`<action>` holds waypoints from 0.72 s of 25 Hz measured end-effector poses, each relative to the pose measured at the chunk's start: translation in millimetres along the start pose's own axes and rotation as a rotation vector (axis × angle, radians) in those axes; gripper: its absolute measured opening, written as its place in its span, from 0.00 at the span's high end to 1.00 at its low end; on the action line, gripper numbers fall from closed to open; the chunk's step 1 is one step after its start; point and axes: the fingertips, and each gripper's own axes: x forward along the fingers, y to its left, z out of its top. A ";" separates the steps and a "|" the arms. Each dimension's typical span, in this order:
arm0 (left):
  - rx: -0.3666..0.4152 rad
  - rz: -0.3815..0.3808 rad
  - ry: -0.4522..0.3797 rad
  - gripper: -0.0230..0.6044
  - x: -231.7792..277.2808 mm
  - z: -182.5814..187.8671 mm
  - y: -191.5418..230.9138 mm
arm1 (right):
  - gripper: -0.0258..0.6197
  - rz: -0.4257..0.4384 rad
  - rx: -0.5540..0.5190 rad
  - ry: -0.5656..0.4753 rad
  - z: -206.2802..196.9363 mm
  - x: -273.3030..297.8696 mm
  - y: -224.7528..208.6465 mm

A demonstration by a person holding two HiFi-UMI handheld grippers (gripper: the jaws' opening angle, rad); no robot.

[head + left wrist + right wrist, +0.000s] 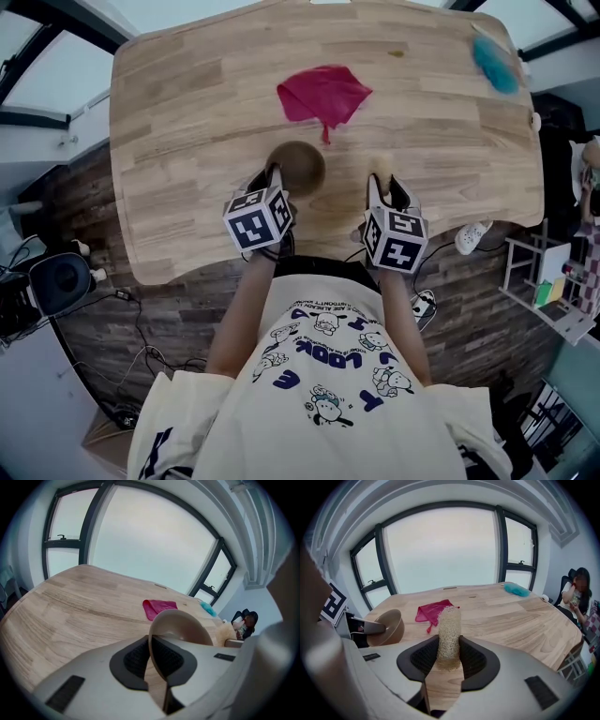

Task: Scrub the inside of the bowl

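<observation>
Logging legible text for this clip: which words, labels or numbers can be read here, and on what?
"LOOK": large blue letters on the person's T-shirt, upside down in the head view.
Small print arched beside it: too small to read.
Marker cube at left and marker cube at right: square patterns only, no words.
</observation>
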 end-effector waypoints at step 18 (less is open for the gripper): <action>0.041 -0.006 -0.016 0.90 -3.5 0.0 -20.1 | 0.77 0.024 0.014 0.013 -1.6 0.7 1.6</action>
